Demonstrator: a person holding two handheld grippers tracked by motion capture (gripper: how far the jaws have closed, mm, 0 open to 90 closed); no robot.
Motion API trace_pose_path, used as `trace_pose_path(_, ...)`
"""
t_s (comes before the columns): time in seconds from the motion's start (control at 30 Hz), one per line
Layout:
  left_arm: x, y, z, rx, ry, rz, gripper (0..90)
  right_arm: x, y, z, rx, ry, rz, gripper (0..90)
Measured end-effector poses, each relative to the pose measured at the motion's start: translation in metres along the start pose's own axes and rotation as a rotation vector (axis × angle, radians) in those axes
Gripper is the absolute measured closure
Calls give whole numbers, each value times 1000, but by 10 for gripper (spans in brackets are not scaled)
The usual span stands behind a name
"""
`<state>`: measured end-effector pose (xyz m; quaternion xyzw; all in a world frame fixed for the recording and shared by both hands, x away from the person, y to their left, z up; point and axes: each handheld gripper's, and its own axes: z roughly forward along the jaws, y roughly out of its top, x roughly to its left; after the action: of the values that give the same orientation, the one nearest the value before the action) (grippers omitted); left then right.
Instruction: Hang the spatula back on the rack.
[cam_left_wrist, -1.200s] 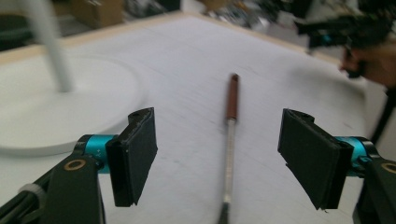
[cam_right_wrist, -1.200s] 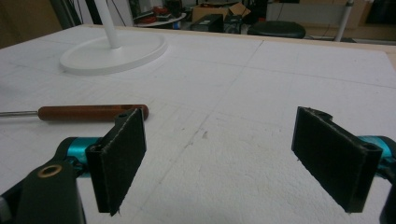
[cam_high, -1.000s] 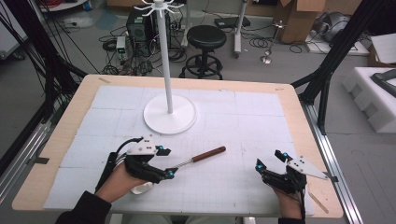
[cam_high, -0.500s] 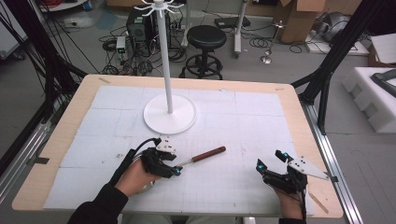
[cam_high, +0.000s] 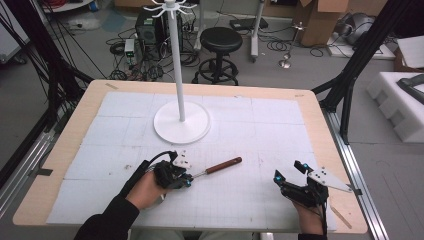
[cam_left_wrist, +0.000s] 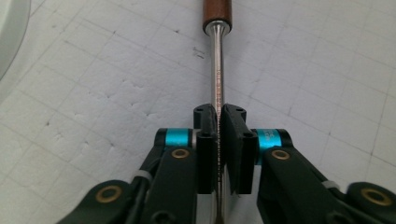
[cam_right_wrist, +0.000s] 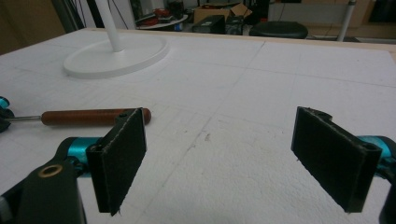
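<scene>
We note the left hand-held gripper (cam_high: 187, 181) clamped on the steel shaft of the tool (cam_high: 216, 168), which lies flat on the desk (cam_high: 260, 130) in front of the stand (cam_high: 181, 120). In the left gripper view the jaws have just been closing and now pinch the shaft (cam_left_wrist: 217, 93) between their pads (cam_left_wrist: 233, 140), with no gap visible on either side. The wooden handle (cam_left_wrist: 217, 14) points away from the gripper, toward the desk's middle.

The right hand-held gripper (cam_high: 290, 177) rests near the desk's front right corner, well apart from the tool, jaws spread wide and empty; its pads (cam_right_wrist: 116, 154) frame bare foam.

Progress, as we judge it: the grasp is made, the lift is not. The tool looks to be down on the foam along its length. If it is meant for the stand's hooks (cam_high: 170, 7), then the raising, carrying and hanging are all left.

Hard to make out: the working end of the tool is hidden under the left gripper and hand, so we cannot say what kind of tool it is, nor whether it has a hanging hole. The hooks sit at the frame's top edge, partly cut off
</scene>
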<state>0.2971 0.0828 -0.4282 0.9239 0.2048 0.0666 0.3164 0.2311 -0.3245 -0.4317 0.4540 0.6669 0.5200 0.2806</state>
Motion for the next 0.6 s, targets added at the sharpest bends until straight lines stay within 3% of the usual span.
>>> trace_pose_path(0.13,2,0,0,-5,-17,-17,836,0,0,0,-3,1,4,175)
trace_pose_path(0.4,2,-1,-2,-12,-13,-34,838,-2,-1,0,-1,7,31,174)
trace_pose_path(0.6,5,-3,-13,-72,-9,-65,841,-3,-1,-1,-5,6,39,175)
